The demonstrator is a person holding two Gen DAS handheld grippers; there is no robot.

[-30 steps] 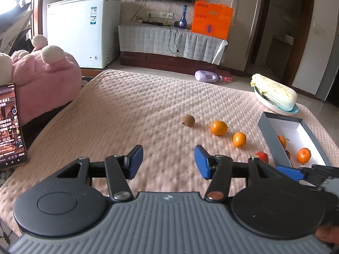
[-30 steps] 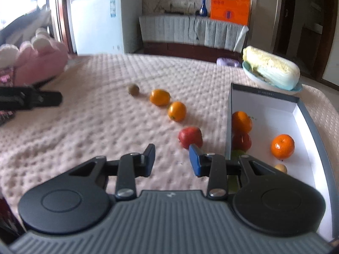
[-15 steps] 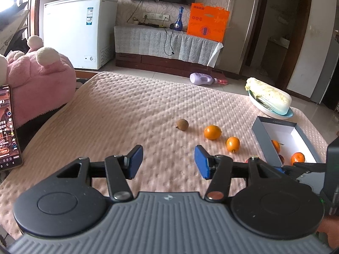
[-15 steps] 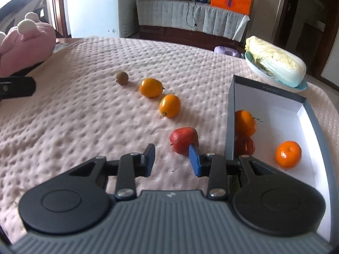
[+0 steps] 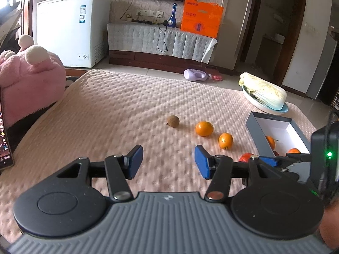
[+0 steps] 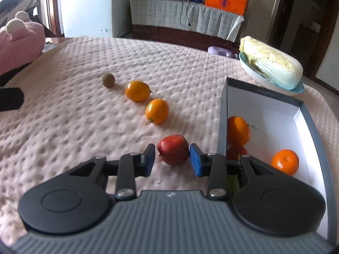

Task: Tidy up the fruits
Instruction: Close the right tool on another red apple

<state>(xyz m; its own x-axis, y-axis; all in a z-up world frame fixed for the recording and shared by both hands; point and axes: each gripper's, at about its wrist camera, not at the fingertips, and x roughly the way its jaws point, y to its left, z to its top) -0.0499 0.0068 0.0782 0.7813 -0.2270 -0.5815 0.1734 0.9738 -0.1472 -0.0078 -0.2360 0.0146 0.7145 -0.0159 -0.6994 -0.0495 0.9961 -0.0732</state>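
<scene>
Loose on the pink quilted cover lie a small brown fruit (image 6: 108, 80), two oval orange fruits (image 6: 137, 90) (image 6: 157, 111) and a red fruit (image 6: 173, 149). My right gripper (image 6: 172, 160) is open, its blue pads either side of the red fruit with slim gaps. To the right, a white box with grey walls (image 6: 222, 114) holds an orange (image 6: 238, 130), a red fruit (image 6: 236, 152) and a mandarin (image 6: 285, 162). My left gripper (image 5: 168, 162) hangs open over bare cover, well short of the brown fruit (image 5: 173, 121).
A cabbage on a pale plate (image 6: 271, 67) sits behind the box at the cover's far right edge. A pink plush toy (image 5: 27, 84) and a phone (image 5: 4, 139) stand at the left. The right gripper's fingers (image 5: 275, 160) show low right in the left wrist view.
My right gripper has moved forward and down to the red fruit, which now sits between its pads. The left gripper has hardly moved and stays open.
</scene>
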